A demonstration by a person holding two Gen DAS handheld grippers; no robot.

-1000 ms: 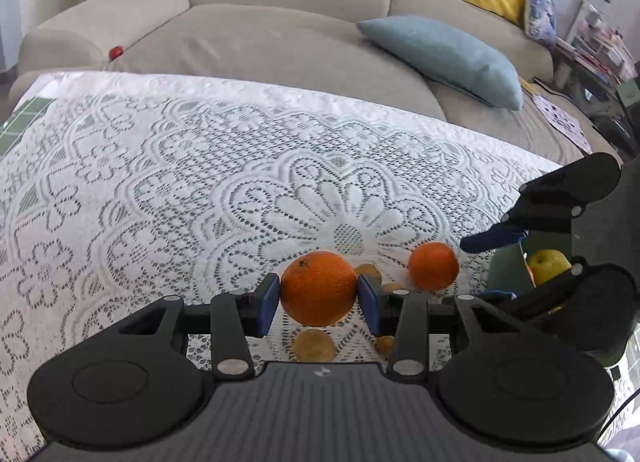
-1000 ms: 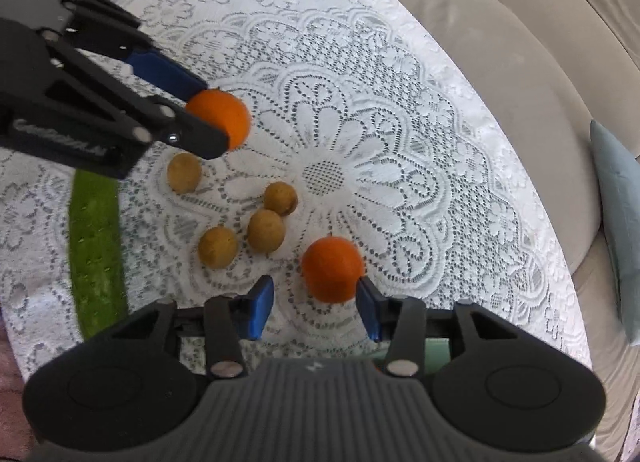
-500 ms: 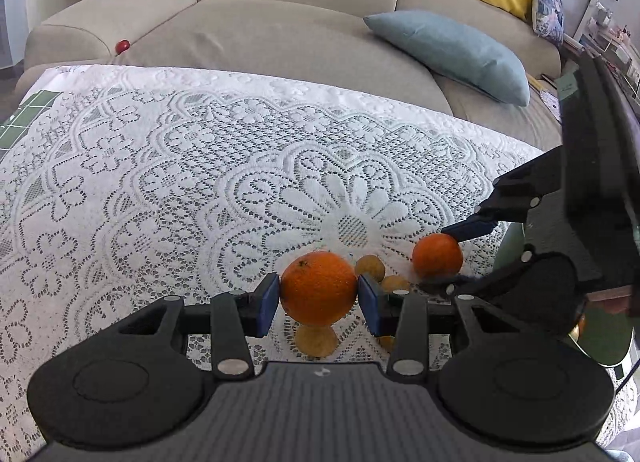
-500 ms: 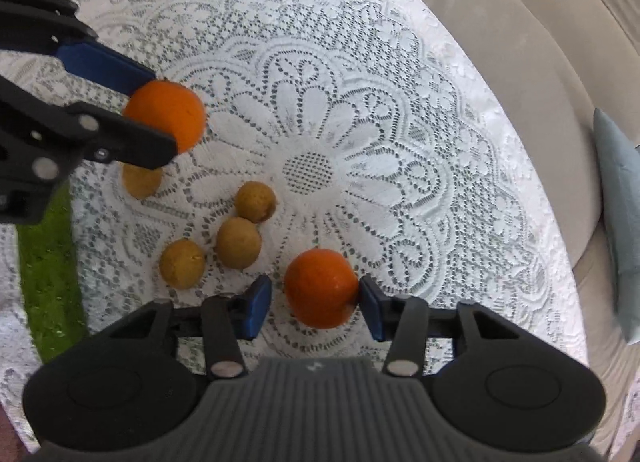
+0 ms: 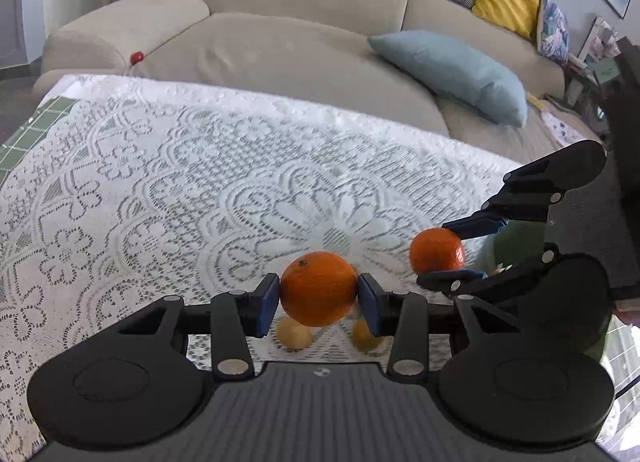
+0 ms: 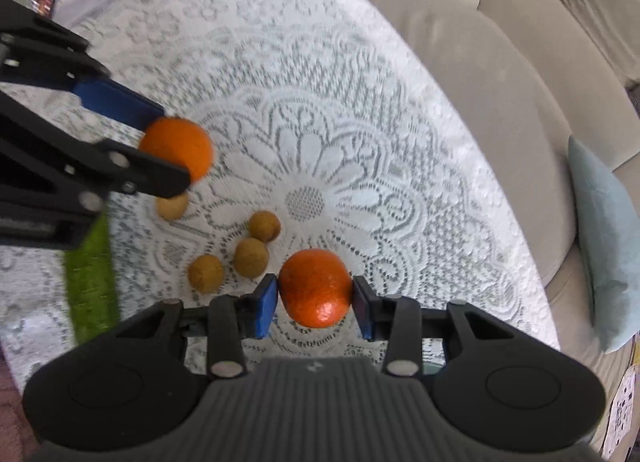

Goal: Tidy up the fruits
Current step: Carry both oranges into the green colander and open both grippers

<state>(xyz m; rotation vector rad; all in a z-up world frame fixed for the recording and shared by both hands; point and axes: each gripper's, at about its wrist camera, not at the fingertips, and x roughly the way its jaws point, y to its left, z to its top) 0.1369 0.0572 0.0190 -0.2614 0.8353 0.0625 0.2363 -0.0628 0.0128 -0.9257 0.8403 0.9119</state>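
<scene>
**A:** Right wrist view first, closest thing in: the right gripper (image 6: 315,304) has just been closing its jaws, and now both blue pads sit tight against the sides of a round, glossy orange fruit (image 6: 315,288). A second ago that fruit was sitting on the white lace tablecloth (image 6: 360,134) with the pads standing off either side. Now it looks lifted clear of the cloth, though I'm judging that from the blur and the angle.

**B:** And the other one?

**A:** The left gripper (image 5: 319,304) is clamped on its own bigger round orange with a stem dimple (image 5: 319,288), same as before, also up off the cloth. So both claws are gripping oranges.

**B:** What's left on the table?

**A:** Just past the right pads, four small tan-brown round fruits (image 6: 251,257) in a loose cluster, untouched. Further back there's the beige fabric sofa (image 5: 280,34) with a pale blue cushion (image 5: 452,74).

**B:** So progress?

**A:** I'd say both oranges are picked and ready to carry off. Where they go I can't tell for sure; there's something green at the right edge of the left view, mostly hidden.
</scene>
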